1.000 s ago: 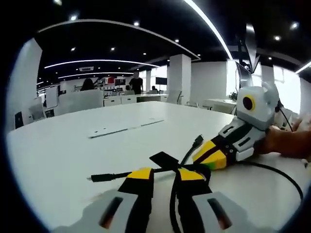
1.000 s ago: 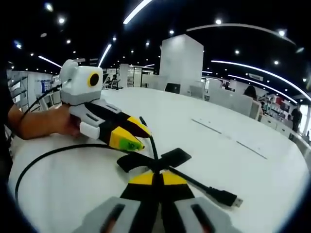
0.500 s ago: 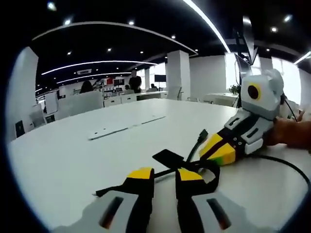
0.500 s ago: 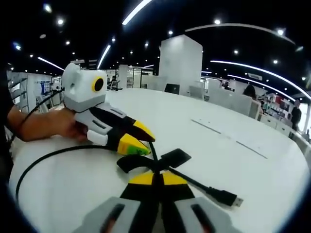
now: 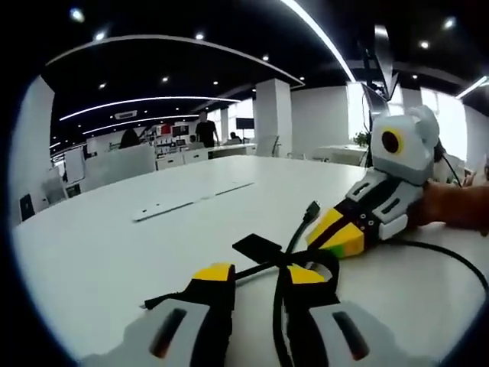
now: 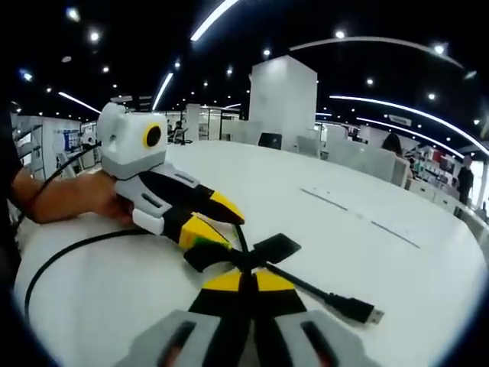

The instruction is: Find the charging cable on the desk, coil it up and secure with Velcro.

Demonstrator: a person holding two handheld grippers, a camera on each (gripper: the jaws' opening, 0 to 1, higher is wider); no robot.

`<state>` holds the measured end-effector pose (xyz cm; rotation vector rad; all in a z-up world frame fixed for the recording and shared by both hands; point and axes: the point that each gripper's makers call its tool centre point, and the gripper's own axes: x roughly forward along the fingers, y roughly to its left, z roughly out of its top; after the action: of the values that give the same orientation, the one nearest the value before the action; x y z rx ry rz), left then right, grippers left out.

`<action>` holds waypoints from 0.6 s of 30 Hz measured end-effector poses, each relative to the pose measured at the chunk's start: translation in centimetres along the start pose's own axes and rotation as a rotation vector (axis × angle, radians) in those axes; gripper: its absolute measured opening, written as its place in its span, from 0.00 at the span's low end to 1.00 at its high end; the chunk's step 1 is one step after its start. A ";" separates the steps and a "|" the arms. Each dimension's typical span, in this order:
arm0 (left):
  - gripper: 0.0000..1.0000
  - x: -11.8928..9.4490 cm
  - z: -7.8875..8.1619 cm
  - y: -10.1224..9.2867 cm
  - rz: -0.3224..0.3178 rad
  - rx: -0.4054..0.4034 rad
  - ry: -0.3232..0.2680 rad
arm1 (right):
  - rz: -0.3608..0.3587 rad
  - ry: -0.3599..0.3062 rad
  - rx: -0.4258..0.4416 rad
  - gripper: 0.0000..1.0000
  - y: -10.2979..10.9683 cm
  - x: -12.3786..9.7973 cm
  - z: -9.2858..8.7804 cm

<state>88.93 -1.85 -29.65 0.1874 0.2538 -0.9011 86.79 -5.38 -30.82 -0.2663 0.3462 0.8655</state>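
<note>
on the white desk (image 6: 397,229), near its middle, the right gripper (image 6: 243,280) keeps its jaws closed on the charging cable (image 6: 306,288) beside the velcro strap (image 6: 271,249); the left gripper (image 5: 256,274), jaws apart around the cable, has shifted only slightly, so coiling is barely started.

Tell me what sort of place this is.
Probably an open-plan office: a large white table, long ceiling light strips, white pillars, and desks with monitors and people in the background.
</note>
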 end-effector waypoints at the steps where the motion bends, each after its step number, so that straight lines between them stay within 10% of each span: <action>1: 0.25 0.0 0.0 0.0 -0.001 -0.003 -0.003 | 0.000 0.000 -0.002 0.05 0.1 0.0 0.0; 18: 0.27 0.2 -0.4 0.1 -0.010 0.022 -0.004 | -0.033 0.034 -0.118 0.09 0.0 -0.7 0.0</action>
<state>89.02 -1.83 -30.08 0.2048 0.2414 -0.9148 86.34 -5.90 -30.55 -0.3953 0.3225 0.8507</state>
